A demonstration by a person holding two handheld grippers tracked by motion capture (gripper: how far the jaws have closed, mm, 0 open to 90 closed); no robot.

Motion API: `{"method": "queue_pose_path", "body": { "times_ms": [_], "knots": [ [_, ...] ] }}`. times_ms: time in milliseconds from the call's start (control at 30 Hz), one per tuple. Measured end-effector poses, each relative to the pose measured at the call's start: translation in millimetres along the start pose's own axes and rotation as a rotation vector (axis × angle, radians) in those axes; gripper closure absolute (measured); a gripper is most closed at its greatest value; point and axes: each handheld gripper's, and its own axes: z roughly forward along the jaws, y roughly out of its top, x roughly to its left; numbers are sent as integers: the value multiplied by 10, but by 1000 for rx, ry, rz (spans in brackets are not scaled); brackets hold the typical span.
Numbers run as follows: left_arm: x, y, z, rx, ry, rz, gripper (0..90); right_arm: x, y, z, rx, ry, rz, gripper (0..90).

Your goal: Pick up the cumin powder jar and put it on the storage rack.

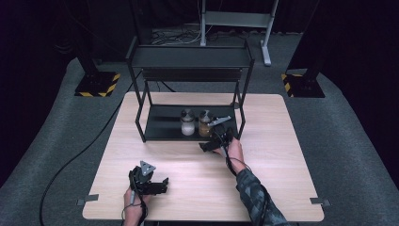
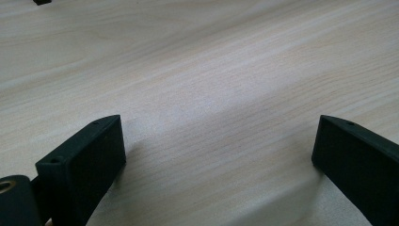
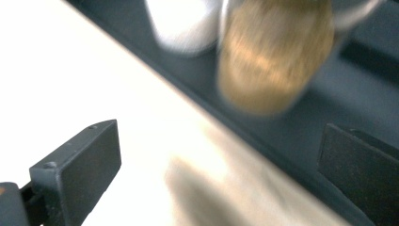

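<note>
While side by side on shelf [image 1: 160, 129], white-filled jar [image 1: 187, 123], brown-filled jar [image 1: 204, 124].

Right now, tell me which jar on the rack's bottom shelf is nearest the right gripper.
The brown-filled jar: it stands right of the white-filled jar, just ahead of the right gripper.

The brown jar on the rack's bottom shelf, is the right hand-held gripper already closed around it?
No, the right hand-held gripper has its jaws spread wide with the brown jar ahead of them, ungrasped on the rack shelf.

A pale wooden table [image 1: 282, 188] stands on grey carpet [image 1: 348, 155] before dark curtains [image 1: 47, 23].
</note>
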Motion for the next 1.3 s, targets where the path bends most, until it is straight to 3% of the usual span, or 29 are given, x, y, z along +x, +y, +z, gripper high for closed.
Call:
{"method": "queue_pose_path", "body": {
  "times_ms": [100,233,333,433,500,600,700,833,1033,1167,1300],
  "knots": [
    [-1,0,0,0,0,0,27,71,-169,-161,-15,-11,-12,0],
    [0,1,0,0,0,0,27,198,-442,-347,-1,-77,-18,0],
    [-1,1,0,0,0,1,27,212,-739,-504,-29,-110,16,0],
    [-3,0,-1,0,1,1,28,289,-1055,-656,-68,-186,51,0],
    [-4,-1,0,-1,1,1,27,273,-1251,-757,-90,-201,87,0],
    [-3,-1,0,-1,1,1,28,289,-1458,-880,-91,-244,114,0],
    [-7,-3,-1,-2,2,2,28,336,-1599,-971,-70,-298,125,0],
    [-3,-1,0,-1,1,0,28,365,-1780,-1056,-71,-322,154,0],
    [1,0,1,0,-1,0,28,373,-1922,-1091,-70,-329,176,0],
    [-2,-1,1,0,0,0,27,295,-1969,-1111,-80,-304,208,0],
    [-5,0,1,0,2,0,27,356,-1991,-1103,-86,-319,176,0]
  ]
}}
